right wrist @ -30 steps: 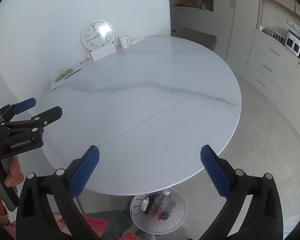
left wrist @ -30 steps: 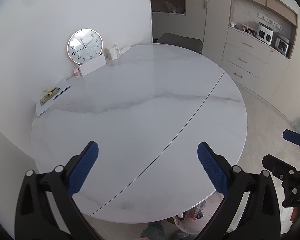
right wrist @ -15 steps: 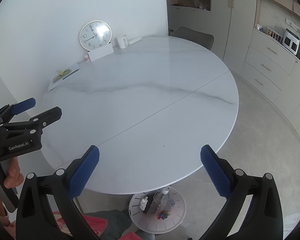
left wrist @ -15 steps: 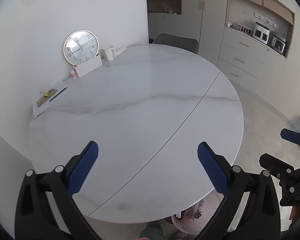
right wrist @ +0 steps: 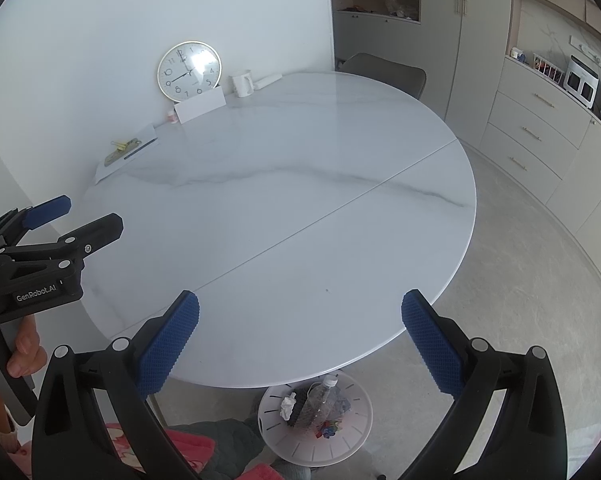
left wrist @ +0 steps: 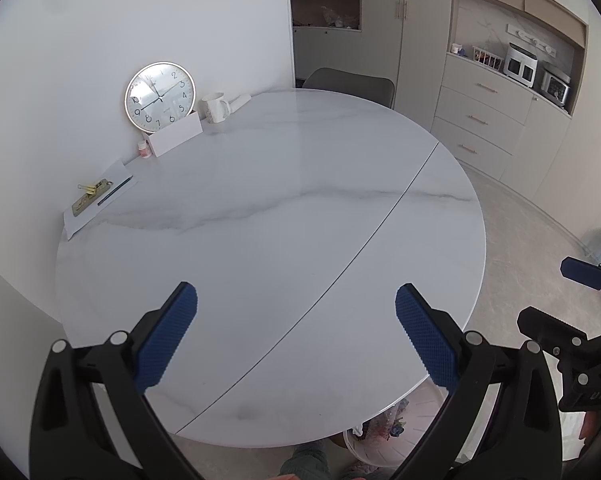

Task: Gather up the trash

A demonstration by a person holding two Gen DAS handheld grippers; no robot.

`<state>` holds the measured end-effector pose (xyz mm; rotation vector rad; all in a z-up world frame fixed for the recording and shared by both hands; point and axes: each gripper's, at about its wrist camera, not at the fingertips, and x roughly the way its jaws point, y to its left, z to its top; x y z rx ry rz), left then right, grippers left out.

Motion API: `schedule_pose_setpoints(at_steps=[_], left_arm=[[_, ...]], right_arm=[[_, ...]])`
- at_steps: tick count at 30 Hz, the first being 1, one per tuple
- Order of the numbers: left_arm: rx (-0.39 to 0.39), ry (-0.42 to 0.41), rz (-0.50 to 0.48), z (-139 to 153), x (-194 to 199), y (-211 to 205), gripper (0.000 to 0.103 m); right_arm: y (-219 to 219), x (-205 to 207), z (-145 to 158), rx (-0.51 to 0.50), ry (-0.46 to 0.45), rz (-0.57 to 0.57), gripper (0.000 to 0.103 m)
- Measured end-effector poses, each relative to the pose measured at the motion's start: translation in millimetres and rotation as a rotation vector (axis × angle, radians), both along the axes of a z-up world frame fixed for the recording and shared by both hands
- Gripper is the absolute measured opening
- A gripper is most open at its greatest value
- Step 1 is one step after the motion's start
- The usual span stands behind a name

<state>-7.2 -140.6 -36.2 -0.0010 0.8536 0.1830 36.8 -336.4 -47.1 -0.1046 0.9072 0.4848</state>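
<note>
A white round basket [right wrist: 356,420] stands on the floor under the table's near edge. It holds a clear plastic bottle [right wrist: 320,398], a crumpled tissue [right wrist: 287,406] and colourful scraps. In the left wrist view only its rim [left wrist: 416,404] peeks out below the table. My right gripper [right wrist: 300,320] hovers open over the near edge of the marble table [right wrist: 300,200], with nothing between its blue pads. My left gripper [left wrist: 296,320] is also open and empty above the table [left wrist: 280,220]. It shows again at the left as the left gripper [right wrist: 84,216], held by a hand [right wrist: 24,352].
Along the wall side of the table stand a clock [left wrist: 160,98], a white mug [left wrist: 216,107], a white box [left wrist: 176,138] and a paper with clips and a pen [left wrist: 100,196]. A grey chair [right wrist: 384,70] sits behind it. Cabinets [right wrist: 540,120] line the right.
The left wrist view has drifted slightly, so the clock sits a little further left. Both grippers stay open and hold nothing.
</note>
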Motion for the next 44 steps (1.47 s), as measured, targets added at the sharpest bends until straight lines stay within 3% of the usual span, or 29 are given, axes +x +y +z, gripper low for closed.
schedule_pose_setpoints(at_steps=[33, 39, 44], left_arm=[[0.021, -0.035, 0.035, 4, -2, 6, 0.095], [-0.041, 0.003, 0.045, -1, 2, 11, 0.095], [-0.033, 0.006, 0.031, -3, 4, 9, 0.095]], right_arm=[[4, -7, -3, -0.002, 0.012, -0.025, 0.101], [4, -6, -4, -0.003, 0.017, -0.033, 0.101], [5, -5, -6, -0.004, 0.023, -0.039, 0.101]])
